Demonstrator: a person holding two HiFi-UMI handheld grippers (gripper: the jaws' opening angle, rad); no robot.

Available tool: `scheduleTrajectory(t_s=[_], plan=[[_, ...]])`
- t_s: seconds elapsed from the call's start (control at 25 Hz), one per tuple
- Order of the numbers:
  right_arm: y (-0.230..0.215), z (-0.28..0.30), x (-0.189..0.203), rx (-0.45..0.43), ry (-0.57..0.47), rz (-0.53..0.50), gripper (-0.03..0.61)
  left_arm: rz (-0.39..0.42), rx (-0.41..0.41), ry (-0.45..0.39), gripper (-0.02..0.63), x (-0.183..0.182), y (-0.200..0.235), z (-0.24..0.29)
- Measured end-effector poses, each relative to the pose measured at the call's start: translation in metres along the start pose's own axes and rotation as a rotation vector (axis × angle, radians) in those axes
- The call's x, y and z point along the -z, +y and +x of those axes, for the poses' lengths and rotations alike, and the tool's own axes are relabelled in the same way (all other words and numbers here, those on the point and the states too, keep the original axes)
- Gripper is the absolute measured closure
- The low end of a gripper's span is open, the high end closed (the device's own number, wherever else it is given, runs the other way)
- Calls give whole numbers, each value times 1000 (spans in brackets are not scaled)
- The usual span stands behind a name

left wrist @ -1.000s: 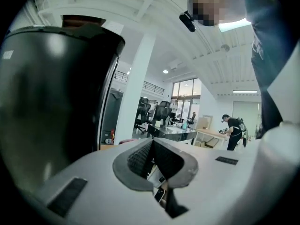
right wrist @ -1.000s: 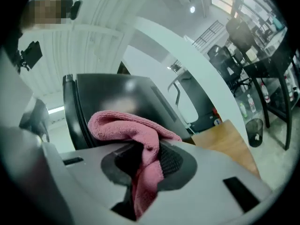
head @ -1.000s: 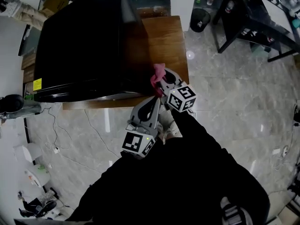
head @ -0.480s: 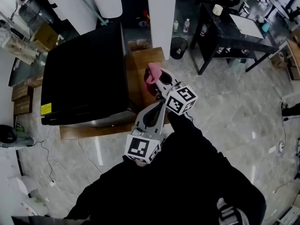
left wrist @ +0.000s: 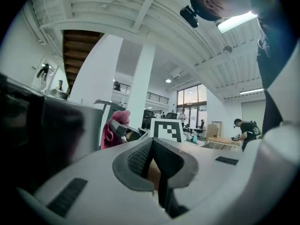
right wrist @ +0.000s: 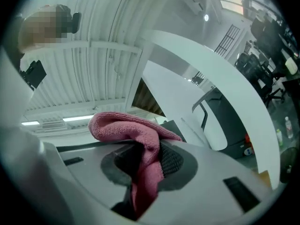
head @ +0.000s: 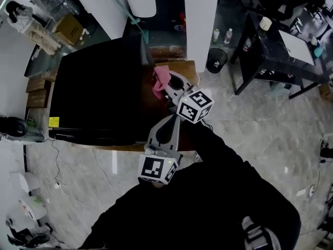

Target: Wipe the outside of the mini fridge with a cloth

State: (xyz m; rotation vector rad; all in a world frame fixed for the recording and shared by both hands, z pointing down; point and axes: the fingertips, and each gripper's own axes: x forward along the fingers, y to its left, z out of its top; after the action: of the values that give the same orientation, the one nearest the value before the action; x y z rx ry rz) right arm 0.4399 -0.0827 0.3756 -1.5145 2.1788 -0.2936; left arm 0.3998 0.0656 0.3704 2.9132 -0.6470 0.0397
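Note:
The black mini fridge point(head: 99, 98) stands on a low wooden platform point(head: 183, 70) and is seen from above. My right gripper point(head: 165, 85) is shut on a pink cloth point(head: 160, 79), which it holds at the fridge's upper right edge. In the right gripper view the cloth point(right wrist: 136, 135) is pinched between the jaws and drapes over them. My left gripper point(head: 167, 122) hangs just behind the right one, near the fridge's front right corner, shut with nothing in it. The left gripper view shows the cloth point(left wrist: 112, 128) ahead and the fridge point(left wrist: 51, 130) at left.
A white column point(head: 200, 20) rises behind the platform. A black bin point(head: 215, 65) and a black desk point(head: 270, 51) stand at the right. Cables point(head: 57, 155) trail over the marble floor at the left. A cardboard box point(head: 70, 29) sits behind the fridge.
My right gripper has carried the cloth along the fridge's right side, from near the front corner toward the back upper edge. The left gripper followed a little.

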Motion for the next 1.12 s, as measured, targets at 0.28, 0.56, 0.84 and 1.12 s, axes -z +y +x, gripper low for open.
scheduleTrajectory(t_s=[0.28, 0.56, 0.84, 1.12], plan=[[-12, 55, -9, -145, -24, 47, 497, 27, -207, -62, 609, -3, 24, 24], [-28, 64, 9, -183, -106, 94, 497, 22, -343, -66, 609, 19, 57, 30], [-65, 64, 69, -101, -55, 187, 497, 10, -389, -5, 609, 61, 84, 36], [-118, 58, 145, 46, 60, 232, 497, -33, -379, 72, 609, 108, 103, 53]])
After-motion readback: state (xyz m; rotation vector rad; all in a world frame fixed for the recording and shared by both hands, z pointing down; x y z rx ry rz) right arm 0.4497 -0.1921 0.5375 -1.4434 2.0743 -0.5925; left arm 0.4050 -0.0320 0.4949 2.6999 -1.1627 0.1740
